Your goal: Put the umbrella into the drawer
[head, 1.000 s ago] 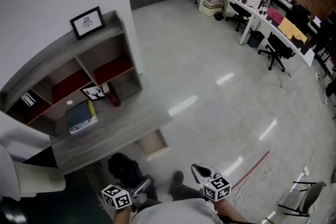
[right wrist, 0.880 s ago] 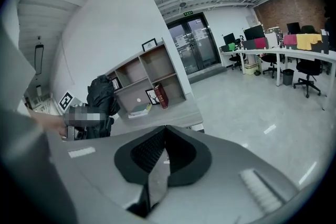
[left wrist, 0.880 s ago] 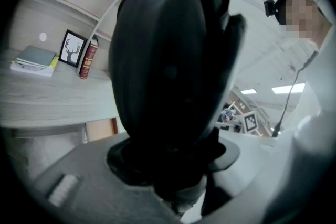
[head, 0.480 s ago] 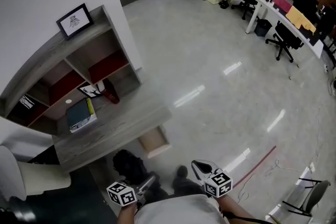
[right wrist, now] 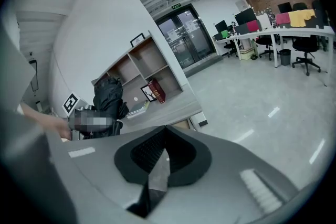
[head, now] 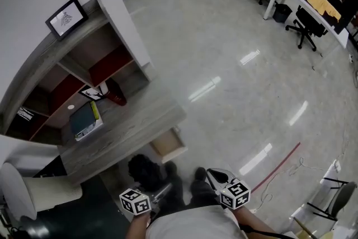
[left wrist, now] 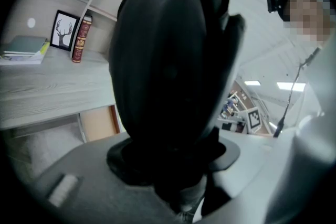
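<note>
The left hand-held gripper (head: 159,193) is clamped on the folded black umbrella (left wrist: 163,60). Its jaws stand wide around the bundle, which fills nearly everything that gripper's own view takes in. The umbrella's long axis runs straight out along the jaws, away from the person, so the far end leads. The right hand-held gripper (right wrist: 165,140) is just beside it with its jaws drawn together and nothing between them. From above, both sit low in front of the person's body, the left one carrying the load. Just past the umbrella's far end, a touch to the right as seen from above, the light wooden drawer (head: 169,144) stands pulled out from under the front edge of the grey counter (head: 131,130), its opening facing up. In the left gripper view the drawer shows below and to the left of the bundle, so the umbrella looks to be held above it, not yet inside. I'd judge the left hand has the shorter way to go. How the bundle's length lines up with the drawer's opening I can't tell from here.
</note>
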The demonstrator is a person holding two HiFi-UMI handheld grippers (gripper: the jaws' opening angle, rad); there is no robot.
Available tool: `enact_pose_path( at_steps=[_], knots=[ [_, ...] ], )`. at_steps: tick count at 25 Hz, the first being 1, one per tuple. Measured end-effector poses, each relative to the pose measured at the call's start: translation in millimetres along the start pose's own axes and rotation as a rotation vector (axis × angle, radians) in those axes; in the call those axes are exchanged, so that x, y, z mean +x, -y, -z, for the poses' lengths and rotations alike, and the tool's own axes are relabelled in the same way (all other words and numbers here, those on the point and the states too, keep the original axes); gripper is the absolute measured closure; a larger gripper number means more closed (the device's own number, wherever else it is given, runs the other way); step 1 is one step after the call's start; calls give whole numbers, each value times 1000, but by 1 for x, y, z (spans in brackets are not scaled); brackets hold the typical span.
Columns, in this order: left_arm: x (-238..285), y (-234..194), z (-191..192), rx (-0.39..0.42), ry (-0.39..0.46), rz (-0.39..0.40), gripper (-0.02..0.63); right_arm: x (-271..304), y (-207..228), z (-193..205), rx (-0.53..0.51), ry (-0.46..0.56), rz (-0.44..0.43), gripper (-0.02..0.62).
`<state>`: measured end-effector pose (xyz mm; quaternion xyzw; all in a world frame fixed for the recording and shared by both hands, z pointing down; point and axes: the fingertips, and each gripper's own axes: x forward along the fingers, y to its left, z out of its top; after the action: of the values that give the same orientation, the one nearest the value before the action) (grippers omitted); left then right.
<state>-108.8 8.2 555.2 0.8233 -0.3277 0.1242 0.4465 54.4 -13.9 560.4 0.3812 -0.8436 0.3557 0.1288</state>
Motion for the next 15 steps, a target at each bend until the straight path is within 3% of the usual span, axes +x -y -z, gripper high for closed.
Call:
enact_pose_path(
  at_steps=[5,15],
  knots=[
    [10,-25,11,1,-78,23,360,21,5,10,34,26,40,589],
    [34,-77,31,48,-196,39,360,64,17,45,79,-14,78,589]
  ],
)
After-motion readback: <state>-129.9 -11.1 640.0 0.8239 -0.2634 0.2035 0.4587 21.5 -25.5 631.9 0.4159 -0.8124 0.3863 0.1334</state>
